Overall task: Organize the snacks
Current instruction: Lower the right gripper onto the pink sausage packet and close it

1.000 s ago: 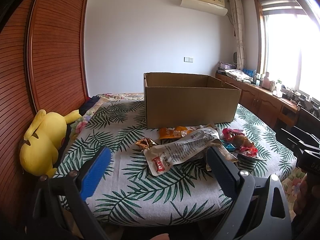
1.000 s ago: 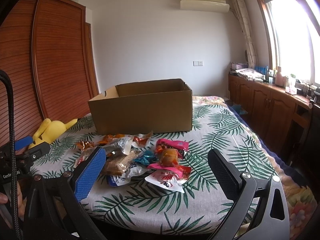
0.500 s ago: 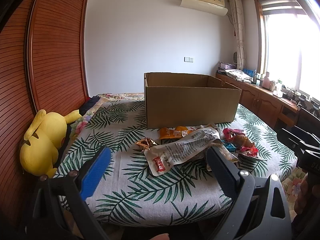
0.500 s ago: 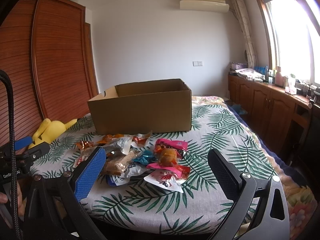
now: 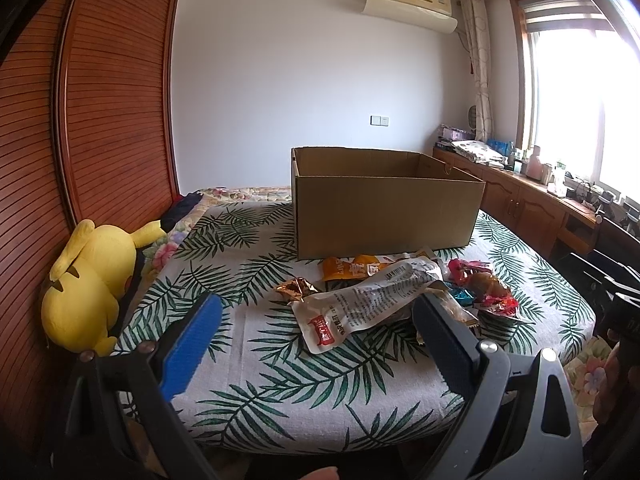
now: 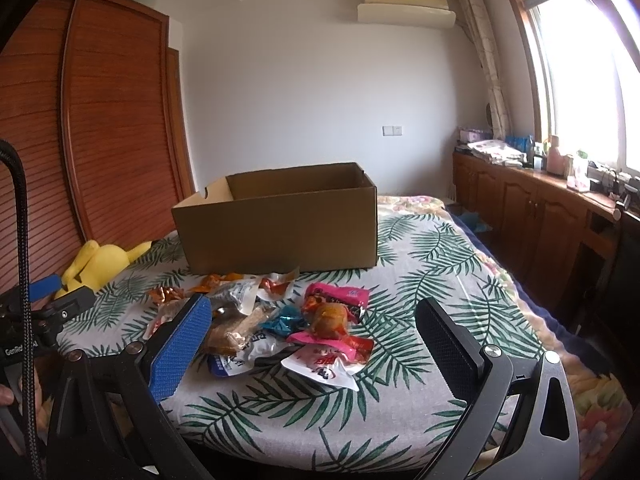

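Your left gripper (image 5: 316, 340) and right gripper (image 6: 312, 344) both hang released and empty, low in frame. The snacks (image 6: 280, 320) are heaped mid-frame on the bed (image 6: 440, 280) just before the open box (image 6: 280, 232), likely for short carries.

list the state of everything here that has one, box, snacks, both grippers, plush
cardboard box: open-topped, upright on the bed, inside hidden
snack packets: loose pile in front of the box, none inside it that shows
long white packet: lying flat on the pile
left gripper: open, empty
right gripper: open, empty
yellow plush toy: slumped against the wardrobe
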`<state>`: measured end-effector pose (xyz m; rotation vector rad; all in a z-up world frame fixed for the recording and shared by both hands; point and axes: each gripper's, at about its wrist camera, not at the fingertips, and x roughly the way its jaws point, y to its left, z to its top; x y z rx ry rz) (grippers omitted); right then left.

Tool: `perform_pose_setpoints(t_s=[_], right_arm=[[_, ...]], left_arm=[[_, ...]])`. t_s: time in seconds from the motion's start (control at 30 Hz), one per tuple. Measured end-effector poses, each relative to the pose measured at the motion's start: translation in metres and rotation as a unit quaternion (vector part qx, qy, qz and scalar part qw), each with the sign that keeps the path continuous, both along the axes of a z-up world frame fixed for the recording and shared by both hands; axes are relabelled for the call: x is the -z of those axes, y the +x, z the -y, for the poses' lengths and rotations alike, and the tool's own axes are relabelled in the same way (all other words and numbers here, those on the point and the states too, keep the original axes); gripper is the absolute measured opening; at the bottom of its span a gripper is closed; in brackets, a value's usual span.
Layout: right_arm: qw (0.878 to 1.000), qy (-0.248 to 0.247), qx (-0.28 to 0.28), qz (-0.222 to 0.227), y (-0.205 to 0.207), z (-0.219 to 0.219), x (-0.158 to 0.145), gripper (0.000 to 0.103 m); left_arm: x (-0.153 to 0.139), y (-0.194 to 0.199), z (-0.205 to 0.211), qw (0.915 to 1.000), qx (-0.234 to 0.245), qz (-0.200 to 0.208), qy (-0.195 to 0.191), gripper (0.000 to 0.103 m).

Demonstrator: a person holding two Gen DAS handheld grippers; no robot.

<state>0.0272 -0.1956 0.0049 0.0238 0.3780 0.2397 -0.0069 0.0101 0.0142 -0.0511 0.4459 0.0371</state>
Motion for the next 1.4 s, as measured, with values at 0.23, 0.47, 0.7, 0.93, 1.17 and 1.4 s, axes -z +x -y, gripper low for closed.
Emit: perform_pose_setpoints(t_s=[0.23, 0.47, 0.7, 0.93, 1.17, 1.4], right_arm=[[1.0, 0.001, 0.0, 0.0, 0.0, 0.001, 0.0, 0.103], [1.0, -0.009, -0.009, -0.015, 0.005, 0.002, 0.008, 0.103], [0.998, -0.027, -0.023, -0.048, 0.024, 0.004, 0.026, 0.102], [0.995, -0.041, -0.034, -0.08, 0.047, 0.009, 0.039, 0.097], [0.991, -0.028, -0.057, -0.116, 0.077, 0.016, 0.044, 0.089], [0.982, -0.026, -0.091, -0.163, 0.117, 0.013, 0.046, 0.081]], left_arm=[[0.0, 0.0, 0.0, 1.0, 0.0, 0.0, 0.0, 0.097], [0.007, 0.007, 0.0, 0.9998, 0.011, -0.016, -0.009, 0.097], [0.026, 0.031, 0.004, 0.9976, 0.039, -0.056, -0.014, 0.097], [0.032, 0.048, 0.015, 0.9946, 0.067, -0.079, -0.005, 0.097], [0.034, 0.069, 0.018, 0.9918, 0.083, -0.096, 0.011, 0.097], [0.037, 0.097, 0.015, 0.9845, 0.118, -0.128, 0.014, 0.097]])
